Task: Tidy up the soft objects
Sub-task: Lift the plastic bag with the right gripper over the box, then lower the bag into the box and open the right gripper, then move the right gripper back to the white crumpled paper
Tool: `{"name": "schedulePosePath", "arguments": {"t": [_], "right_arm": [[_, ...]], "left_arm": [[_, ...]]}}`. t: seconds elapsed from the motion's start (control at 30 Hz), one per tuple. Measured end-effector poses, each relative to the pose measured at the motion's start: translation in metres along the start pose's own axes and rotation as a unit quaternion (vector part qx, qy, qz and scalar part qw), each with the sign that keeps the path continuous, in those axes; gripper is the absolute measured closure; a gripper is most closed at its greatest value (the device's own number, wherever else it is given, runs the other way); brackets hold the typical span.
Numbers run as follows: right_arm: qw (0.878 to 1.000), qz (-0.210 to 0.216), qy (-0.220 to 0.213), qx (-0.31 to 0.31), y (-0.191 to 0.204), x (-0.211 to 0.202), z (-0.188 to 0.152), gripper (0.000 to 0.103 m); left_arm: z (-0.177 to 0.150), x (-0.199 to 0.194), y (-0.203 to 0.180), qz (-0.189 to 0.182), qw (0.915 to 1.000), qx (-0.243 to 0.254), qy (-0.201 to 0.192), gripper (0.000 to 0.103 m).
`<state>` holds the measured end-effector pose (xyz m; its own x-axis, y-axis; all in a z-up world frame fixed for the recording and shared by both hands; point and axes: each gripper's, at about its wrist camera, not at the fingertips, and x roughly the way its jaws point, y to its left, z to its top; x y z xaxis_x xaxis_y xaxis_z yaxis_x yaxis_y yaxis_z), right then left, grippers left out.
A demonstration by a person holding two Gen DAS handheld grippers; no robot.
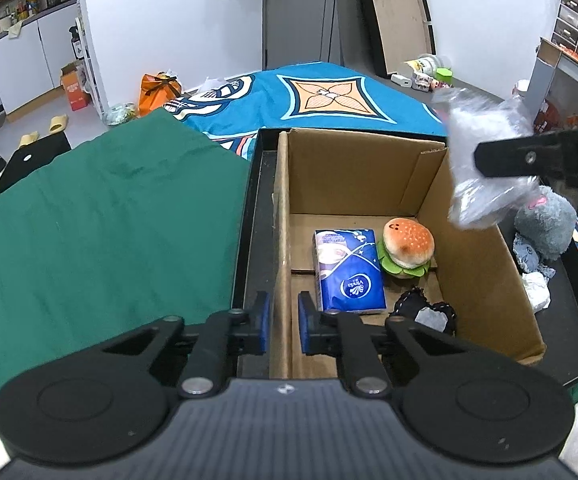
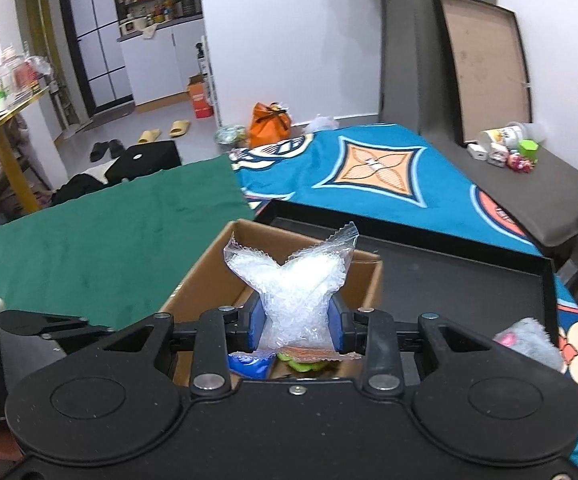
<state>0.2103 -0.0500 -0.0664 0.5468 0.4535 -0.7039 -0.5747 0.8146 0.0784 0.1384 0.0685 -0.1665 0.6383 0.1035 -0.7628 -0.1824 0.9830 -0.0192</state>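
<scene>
— Down the left wrist view, what do you see?

— The left gripper (image 1: pixel 283 322) has its blue pads pressed onto the left wall of the cardboard box (image 1: pixel 477 264), one pad outside the wall and one inside. The box sits in a black tray (image 1: pixel 251 216) laid on a bed with a green cloth (image 1: pixel 101 216) and a teal patterned blanket (image 1: pixel 329 96).

— And inside the box?

— A blue tissue pack (image 1: pixel 349 276) lies on the floor of it, a burger plush (image 1: pixel 408 248) just to its right and touching it, and a dark fabric item (image 1: pixel 429 310) nearer the camera. Outside the box's right wall, on the tray, sit a grey plush (image 1: pixel 545 226) and some crumpled white paper (image 1: pixel 537 290).

— Where is the other gripper?

— It comes in from the right edge, a black finger (image 1: pixel 529 158) across a clear plastic bag (image 1: pixel 485 152), held up above the box's right wall. It is blurred there.

— Now the right wrist view.

— The right gripper (image 2: pixel 297 326) pinches the clear plastic bag (image 2: pixel 293 284) at its waist, so the bag bulges above the pads and its crimped top corners flare out. It is filled with small white bits. Below it lies the open cardboard box (image 2: pixel 209 276), with slivers of the tissue pack (image 2: pixel 249 364) and the plush's green edge (image 2: pixel 305 365) showing under the bag. The left gripper (image 2: pixel 45 324) shows at the left, by the box's near wall. The grey plush (image 2: pixel 529 338) lies on the tray (image 2: pixel 449 276) to the right.
</scene>
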Motion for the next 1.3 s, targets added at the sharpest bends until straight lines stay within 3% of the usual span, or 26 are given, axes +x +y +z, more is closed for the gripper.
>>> {"name": "schedulePosePath", "arguments": {"t": [0.23,0.37,0.43,1.3], "right_arm": [[0.999,0.027,0.017,0.009,0.018,0.003,-0.001,0.069],[0.996,0.055,0.054,0.04,0.02,0.007,-0.004,0.055],[0.997,0.046,0.051,0.039,0.021,0.003,-0.006,0.051],[0.996,-0.018,0.048,0.071,-0.017,-0.014,-0.032,0.049]], "left_arm": [[-0.001,-0.002,0.005,-0.004,0.9999,-0.007,-0.006,0.091],[-0.003,-0.005,0.007,-0.006,0.9999,-0.01,-0.009,0.091],[-0.003,-0.007,0.007,-0.007,0.9999,-0.01,-0.01,0.091],[0.0,-0.01,0.002,0.008,0.9999,-0.003,-0.005,0.088]]}}
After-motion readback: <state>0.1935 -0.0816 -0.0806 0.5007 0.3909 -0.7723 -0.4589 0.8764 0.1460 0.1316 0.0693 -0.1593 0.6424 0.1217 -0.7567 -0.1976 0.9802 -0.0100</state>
